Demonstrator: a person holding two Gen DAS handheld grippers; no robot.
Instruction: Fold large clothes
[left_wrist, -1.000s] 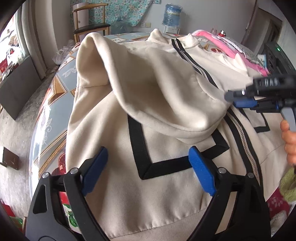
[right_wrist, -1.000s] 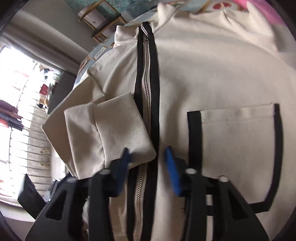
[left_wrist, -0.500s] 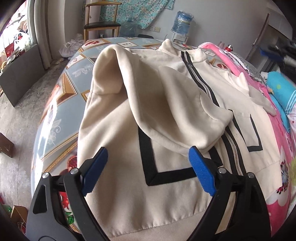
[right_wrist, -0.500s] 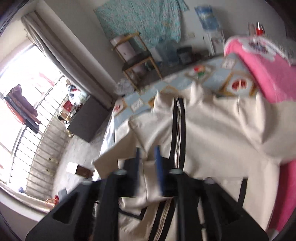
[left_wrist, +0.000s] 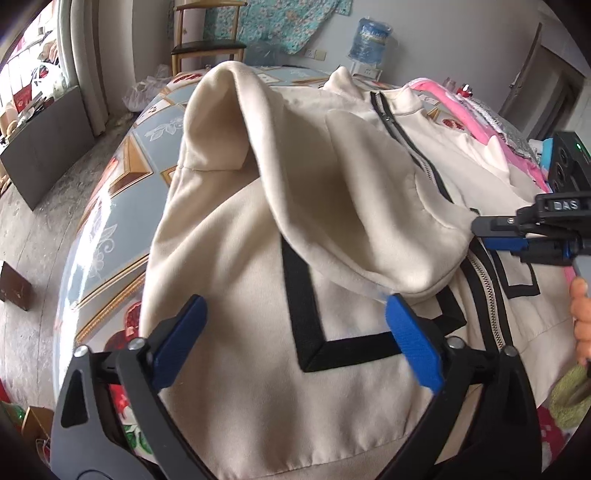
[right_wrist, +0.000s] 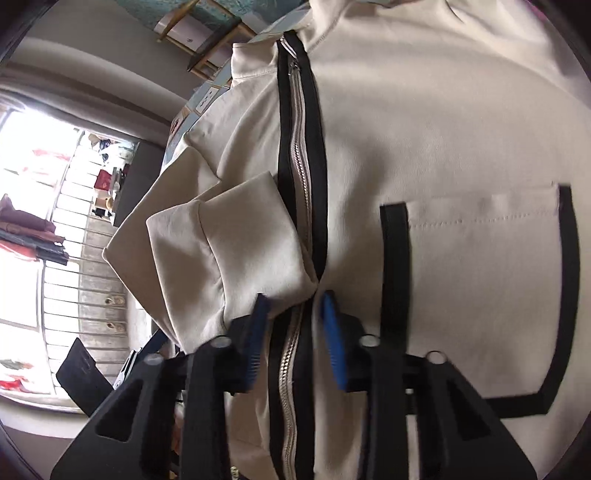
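Observation:
A cream jacket (left_wrist: 240, 277) with black trim and a silver zipper (right_wrist: 301, 166) lies front up on the patterned table (left_wrist: 122, 192). One sleeve (left_wrist: 351, 184) is folded across the chest, and its cuff (right_wrist: 240, 240) ends beside the zipper. My left gripper (left_wrist: 294, 300) hovers over the lower front; its jaws are opening wide and hold nothing. My right gripper (right_wrist: 294, 295) sits at the cuff's corner with its jaws closing. The corner lies between the tips, and a gap still shows at the pads. In the left wrist view the right gripper (left_wrist: 480, 230) reaches in from the right.
A person's hand (left_wrist: 580, 314) holds the right gripper at the frame edge. Pink cloth (left_wrist: 461, 110) lies past the jacket's far side. A wooden chair (left_wrist: 207, 44) and a water bottle (left_wrist: 369, 37) stand beyond the table. Bare floor is on the left.
Half a second ago the right gripper was lifted high and away from the jacket; it has come back down to the cuff by the zipper. The sleeve lies as before. The left gripper stayed put.

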